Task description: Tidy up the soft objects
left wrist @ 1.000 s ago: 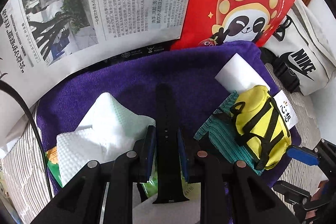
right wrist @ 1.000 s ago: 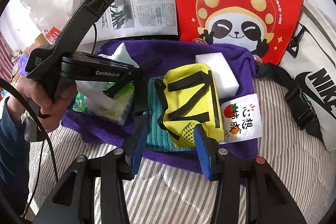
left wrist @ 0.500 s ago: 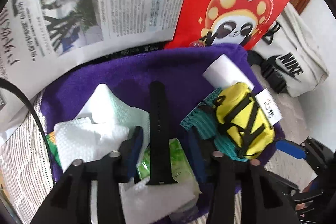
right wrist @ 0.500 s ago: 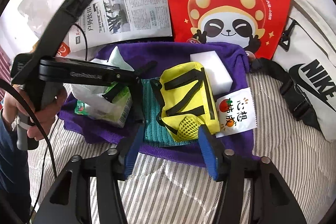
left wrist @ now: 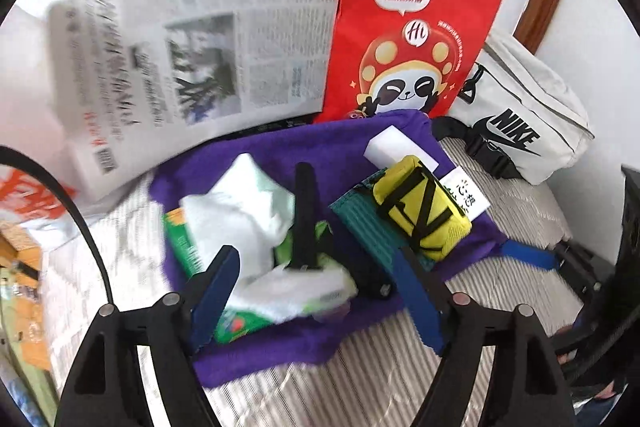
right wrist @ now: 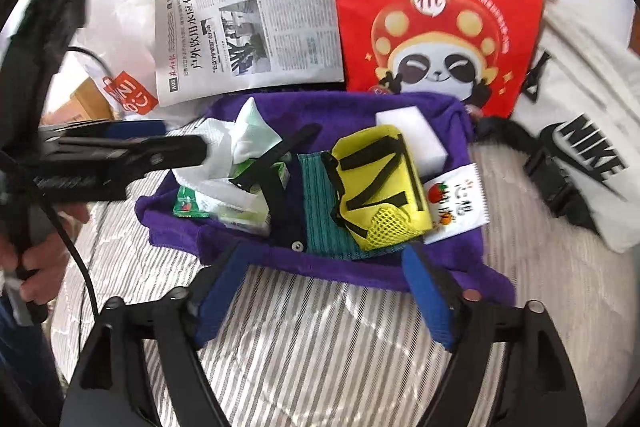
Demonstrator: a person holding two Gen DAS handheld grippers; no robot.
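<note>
— Left gripper (left wrist: 316,291)?
— Mine; jaws just opened wide, nothing between the pads. It hangs over the tissue pack (left wrist: 224,323) and black strap (left wrist: 306,219) at the purple towel's (left wrist: 280,351) left edge.
— Right gripper (right wrist: 326,291)?
— Also just opened wide, empty, above the towel's near edge. Yellow pouch (right wrist: 376,183) lies on the teal cloth (right wrist: 320,211) mid-towel; white sponge (right wrist: 416,131) at the far right corner.
</note>
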